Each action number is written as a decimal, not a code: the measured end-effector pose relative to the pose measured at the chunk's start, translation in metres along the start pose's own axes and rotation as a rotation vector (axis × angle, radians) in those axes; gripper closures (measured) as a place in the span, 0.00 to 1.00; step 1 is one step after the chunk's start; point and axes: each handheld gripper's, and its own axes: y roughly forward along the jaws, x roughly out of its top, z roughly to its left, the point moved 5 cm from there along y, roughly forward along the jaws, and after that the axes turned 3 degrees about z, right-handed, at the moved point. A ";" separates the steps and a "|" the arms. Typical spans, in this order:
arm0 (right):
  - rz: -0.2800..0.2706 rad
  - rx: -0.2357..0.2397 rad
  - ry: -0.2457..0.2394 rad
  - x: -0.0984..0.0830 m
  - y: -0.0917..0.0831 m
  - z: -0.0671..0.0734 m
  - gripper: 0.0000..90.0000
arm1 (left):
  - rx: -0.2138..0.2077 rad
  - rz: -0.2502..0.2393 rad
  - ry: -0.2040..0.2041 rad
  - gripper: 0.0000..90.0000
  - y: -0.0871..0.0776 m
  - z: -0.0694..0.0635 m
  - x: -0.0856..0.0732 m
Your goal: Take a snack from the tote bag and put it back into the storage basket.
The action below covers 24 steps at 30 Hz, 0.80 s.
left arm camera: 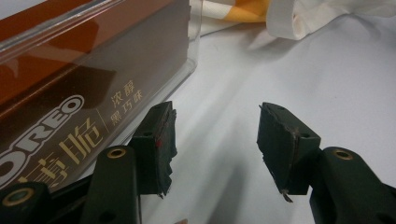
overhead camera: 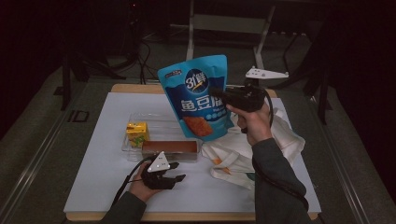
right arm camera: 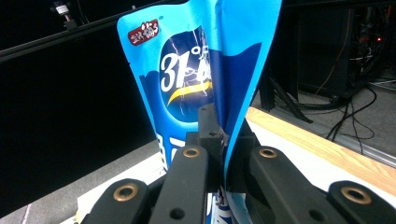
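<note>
Aloft, glossy blue pouch [overhead camera: 198, 95] creased in right claw [overhead camera: 215, 93].

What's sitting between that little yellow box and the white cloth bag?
The brown Oreo box lies between the yellow box and the white cloth bag, seen in the high view.

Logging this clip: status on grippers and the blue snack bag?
Right gripper shut on blue snack bag, held above table. Left gripper open, empty, beside Oreo box. White tote bag lies below.
</note>
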 end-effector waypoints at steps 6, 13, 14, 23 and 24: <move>0.015 0.007 0.000 -0.001 0.013 0.002 0.98 | 0.000 0.000 0.001 0.52 0.000 0.000 0.000; 0.015 0.014 0.003 0.001 0.025 0.002 0.98 | -0.002 -0.001 -0.005 0.52 0.000 0.000 0.000; 0.017 0.014 0.003 0.001 0.026 0.002 0.98 | -0.004 -0.001 -0.007 0.51 0.000 0.001 0.000; 0.017 0.009 -0.002 0.008 0.037 0.007 0.98 | -0.006 -0.005 -0.007 0.52 0.000 0.000 0.000; 0.014 0.009 0.000 0.009 0.038 0.008 0.98 | -0.007 -0.005 -0.007 0.52 0.000 0.001 0.000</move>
